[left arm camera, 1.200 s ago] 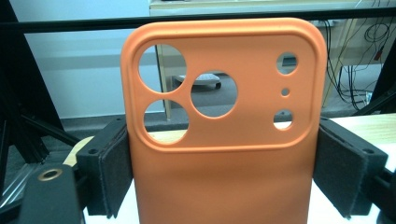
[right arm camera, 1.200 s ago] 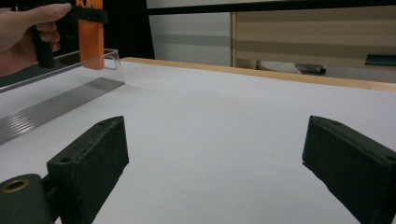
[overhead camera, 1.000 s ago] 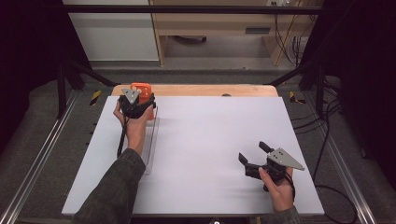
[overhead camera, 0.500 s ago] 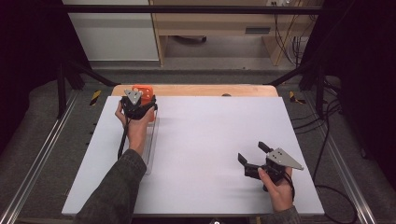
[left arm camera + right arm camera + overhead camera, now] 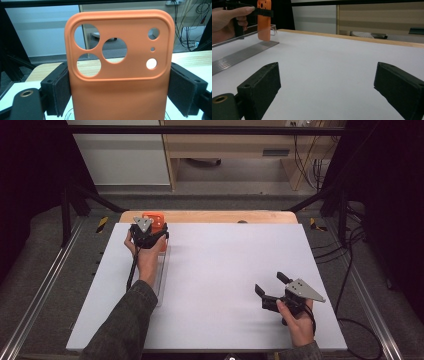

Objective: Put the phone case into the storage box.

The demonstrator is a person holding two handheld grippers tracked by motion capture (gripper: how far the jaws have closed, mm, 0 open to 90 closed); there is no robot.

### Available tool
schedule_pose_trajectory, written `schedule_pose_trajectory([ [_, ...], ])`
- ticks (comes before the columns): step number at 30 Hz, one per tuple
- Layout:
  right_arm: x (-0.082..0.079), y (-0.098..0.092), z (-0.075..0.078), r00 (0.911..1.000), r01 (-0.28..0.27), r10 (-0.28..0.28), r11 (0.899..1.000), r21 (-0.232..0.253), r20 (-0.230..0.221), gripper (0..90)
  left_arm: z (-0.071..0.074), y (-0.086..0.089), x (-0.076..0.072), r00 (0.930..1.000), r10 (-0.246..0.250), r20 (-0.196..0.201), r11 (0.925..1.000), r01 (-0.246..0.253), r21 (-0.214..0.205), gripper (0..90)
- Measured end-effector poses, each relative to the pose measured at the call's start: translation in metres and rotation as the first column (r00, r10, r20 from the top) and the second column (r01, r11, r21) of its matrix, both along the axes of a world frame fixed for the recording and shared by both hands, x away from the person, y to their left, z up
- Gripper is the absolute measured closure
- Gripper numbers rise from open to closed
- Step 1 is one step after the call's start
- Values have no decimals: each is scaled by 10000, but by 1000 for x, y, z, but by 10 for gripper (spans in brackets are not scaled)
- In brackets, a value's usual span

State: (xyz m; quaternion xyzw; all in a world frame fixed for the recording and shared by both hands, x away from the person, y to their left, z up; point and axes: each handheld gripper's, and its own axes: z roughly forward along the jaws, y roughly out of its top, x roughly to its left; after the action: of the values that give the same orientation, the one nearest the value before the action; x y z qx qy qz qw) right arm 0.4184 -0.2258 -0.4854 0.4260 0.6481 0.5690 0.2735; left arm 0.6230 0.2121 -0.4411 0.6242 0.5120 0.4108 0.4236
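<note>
An orange phone case [image 5: 120, 75] with round camera cut-outs stands upright between the pads [image 5: 56, 92] of my left gripper [image 5: 120, 96], which is shut on its two long edges. From above, the case [image 5: 156, 220] and left gripper [image 5: 150, 231] are at the table's far left, over the far end of a clear acrylic holder [image 5: 163, 270]. My right gripper [image 5: 270, 287] rests near the front right of the white table, open, with nothing between its pads [image 5: 260, 85]. The right gripper view has the case [image 5: 264, 22] hanging over the holder [image 5: 244, 53].
The white tabletop [image 5: 225, 270] has a wooden strip [image 5: 220, 216] along its far edge. Metal rails [image 5: 45, 285] run down both sides of the table. Cables [image 5: 350, 270] lie on the floor at the right.
</note>
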Motion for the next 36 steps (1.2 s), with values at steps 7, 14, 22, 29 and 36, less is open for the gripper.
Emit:
schedule_pose_trajectory([
  [7, 0, 0, 0, 10000, -16, 16, 10000, 20, -23, 69, -1, 0, 0, 10000, 7, -93, 10000, -8, -55, 155],
  [14, 0, 0, 0, 10000, -24, 24, 10000, 16, -44, 69, -2, 1, 1, 9998, 69, -196, 9999, -70, -93, 154],
  [22, 0, 0, 0, 10000, -24, 24, 10000, 34, -50, 68, -3, 1, 1, 9995, 63, -300, 9999, -67, -107, 154],
  [29, 0, 1, 0, 10000, -50, 50, 10000, 67, -72, 67, -4, 1, 1, 9993, 20, -369, 9999, -24, -107, 154],
  [36, 0, 1, 0, 10000, -47, 48, 10000, 82, -81, 67, -4, 1, 1, 9992, 55, -390, 9998, -62, -178, 154],
])
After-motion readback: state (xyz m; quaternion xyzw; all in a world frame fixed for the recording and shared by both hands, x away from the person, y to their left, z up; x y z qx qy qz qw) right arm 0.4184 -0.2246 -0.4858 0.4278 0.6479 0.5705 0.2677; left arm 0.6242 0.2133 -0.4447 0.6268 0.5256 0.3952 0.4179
